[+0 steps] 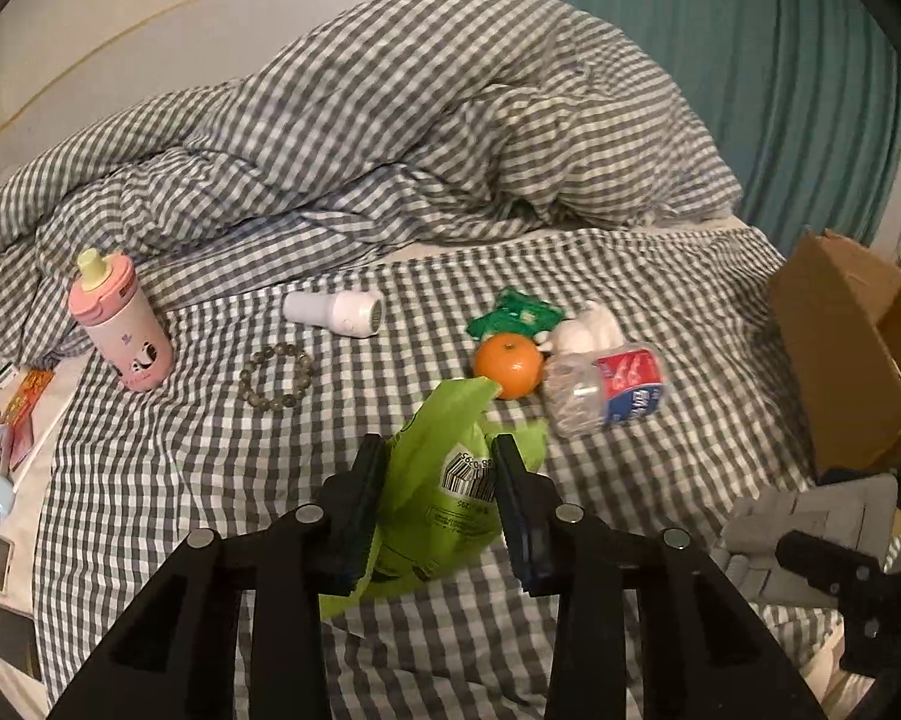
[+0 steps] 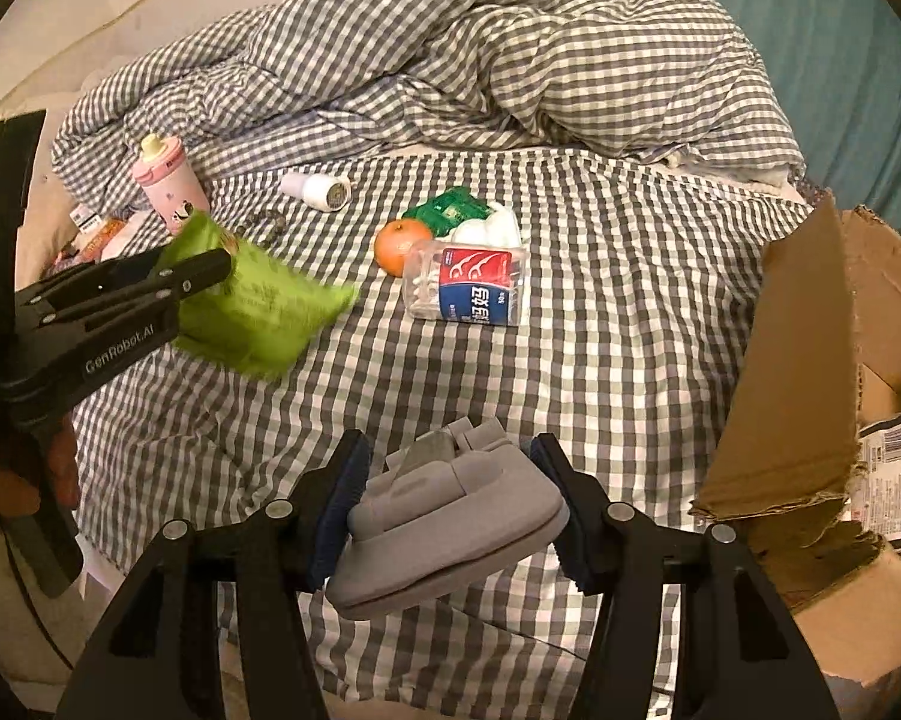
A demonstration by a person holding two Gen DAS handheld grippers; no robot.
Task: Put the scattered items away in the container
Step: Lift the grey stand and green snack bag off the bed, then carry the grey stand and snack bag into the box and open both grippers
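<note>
My left gripper (image 1: pixel 441 471) is shut on a lime-green plastic packet (image 1: pixel 450 516) with a barcode, held above the checked bedsheet; from the right wrist view the same gripper (image 2: pixel 225 267) clamps the packet (image 2: pixel 258 312) at the left. My right gripper (image 2: pixel 450 471) is shut on a grey plastic gadget (image 2: pixel 450 516), pads pressing its two sides. That gadget (image 1: pixel 804 516) shows at the lower right of the left wrist view. The open cardboard box (image 2: pixel 804 372) stands at the right edge of the bed, also visible as the box (image 1: pixel 840 354).
On the sheet lie a pink bottle (image 1: pixel 123 324), a white cylinder (image 1: pixel 336 312), a bead bracelet (image 1: pixel 276 375), an orange (image 1: pixel 507 366), a green sachet (image 1: pixel 513 315), white tissue (image 1: pixel 588 330) and a clear floss-pick box (image 1: pixel 606 390). A heaped duvet (image 1: pixel 390 138) fills the back.
</note>
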